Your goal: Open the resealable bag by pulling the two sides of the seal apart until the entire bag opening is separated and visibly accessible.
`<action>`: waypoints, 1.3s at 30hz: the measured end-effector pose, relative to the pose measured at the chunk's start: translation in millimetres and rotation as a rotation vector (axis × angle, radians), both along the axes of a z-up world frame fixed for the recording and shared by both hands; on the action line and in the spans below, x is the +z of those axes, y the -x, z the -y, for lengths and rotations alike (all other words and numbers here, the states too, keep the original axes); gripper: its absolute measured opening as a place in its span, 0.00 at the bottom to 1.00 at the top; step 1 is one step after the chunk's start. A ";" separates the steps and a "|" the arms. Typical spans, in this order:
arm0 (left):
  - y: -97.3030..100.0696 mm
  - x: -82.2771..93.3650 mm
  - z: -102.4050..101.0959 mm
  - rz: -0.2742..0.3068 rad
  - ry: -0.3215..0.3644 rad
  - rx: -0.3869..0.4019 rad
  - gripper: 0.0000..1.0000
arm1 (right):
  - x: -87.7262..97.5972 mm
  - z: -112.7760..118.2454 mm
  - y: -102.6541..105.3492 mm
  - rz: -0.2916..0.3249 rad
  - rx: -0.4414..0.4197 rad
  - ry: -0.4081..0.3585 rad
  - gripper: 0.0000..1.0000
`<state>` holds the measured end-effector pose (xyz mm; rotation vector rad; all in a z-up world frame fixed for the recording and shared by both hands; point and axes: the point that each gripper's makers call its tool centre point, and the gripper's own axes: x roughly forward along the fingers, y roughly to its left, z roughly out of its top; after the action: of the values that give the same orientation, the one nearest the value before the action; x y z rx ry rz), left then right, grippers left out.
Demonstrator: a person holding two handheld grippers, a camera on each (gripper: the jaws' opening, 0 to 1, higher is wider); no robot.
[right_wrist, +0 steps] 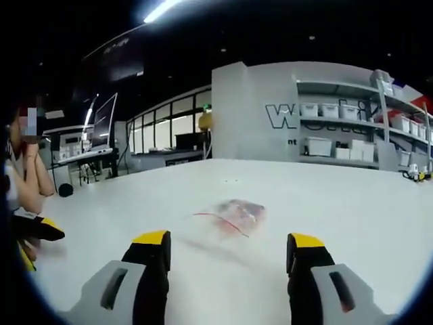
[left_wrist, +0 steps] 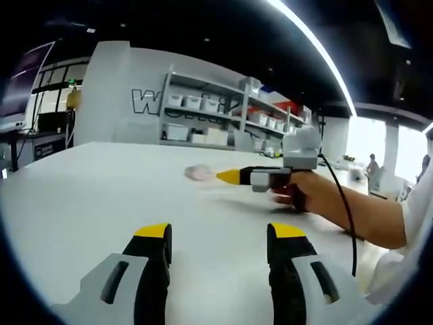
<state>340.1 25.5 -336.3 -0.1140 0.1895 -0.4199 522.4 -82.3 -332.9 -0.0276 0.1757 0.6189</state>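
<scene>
A small clear resealable bag (right_wrist: pixel 233 213) with a red seal line and pinkish contents lies flat on the white table (right_wrist: pixel 338 203). My right gripper (right_wrist: pixel 228 240) stands open just short of the bag, nothing between its jaws. In the left gripper view the same bag (left_wrist: pixel 199 172) lies far across the table, and the right gripper (left_wrist: pixel 230 177), held by a hand (left_wrist: pixel 298 193), points its yellow tip at it. My left gripper (left_wrist: pixel 220 237) is open over bare table, well back from the bag. The left gripper (right_wrist: pixel 39 242) also appears at the left edge of the right gripper view.
The white table (left_wrist: pixel 101 196) is wide around the bag. Grey shelving with white bins (left_wrist: pixel 210 115) stands behind it. A black cable (left_wrist: pixel 348 217) trails from the right gripper. A person (right_wrist: pixel 24 169) sits at the left of the right gripper view.
</scene>
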 end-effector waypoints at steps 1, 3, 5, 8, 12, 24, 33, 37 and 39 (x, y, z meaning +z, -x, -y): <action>0.1 0.0 0.0 0.000 0.000 0.000 0.57 | 0.2 0.2 0.2 0.000 -0.001 -0.001 0.70; 0.6 -0.3 0.1 0.000 -0.001 0.000 0.57 | 0.2 0.3 1.2 0.000 -0.002 -0.001 0.69; 0.7 -0.1 0.1 0.001 0.000 0.000 0.57 | 0.1 0.5 3.0 -0.001 -0.002 -0.001 0.69; 0.5 -0.2 -0.4 0.003 -0.002 0.003 0.57 | 2.6 1.5 7.9 0.006 -0.004 -0.008 0.69; 0.3 0.1 -0.7 0.007 -0.005 0.006 0.57 | 4.5 2.6 17.1 0.014 -0.007 -0.015 0.69; 0.4 -0.8 -0.7 0.004 -0.004 0.008 0.56 | 8.8 6.6 22.9 0.018 -0.010 -0.043 0.68; 0.2 -0.6 -0.7 0.005 0.001 0.006 0.56 | 23.0 8.9 34.2 0.051 -0.005 -0.064 0.68; 0.5 -0.6 -0.5 0.005 0.002 0.003 0.56 | 22.1 9.2 37.8 0.046 -0.003 -0.071 0.67; 0.7 -0.4 -1.1 0.006 0.004 0.004 0.56 | 21.8 10.3 40.1 0.046 -0.005 -0.068 0.67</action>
<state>339.4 26.6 -336.7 -0.1172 0.1826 -0.4171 482.2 -92.6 -311.1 0.0247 0.1100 0.6183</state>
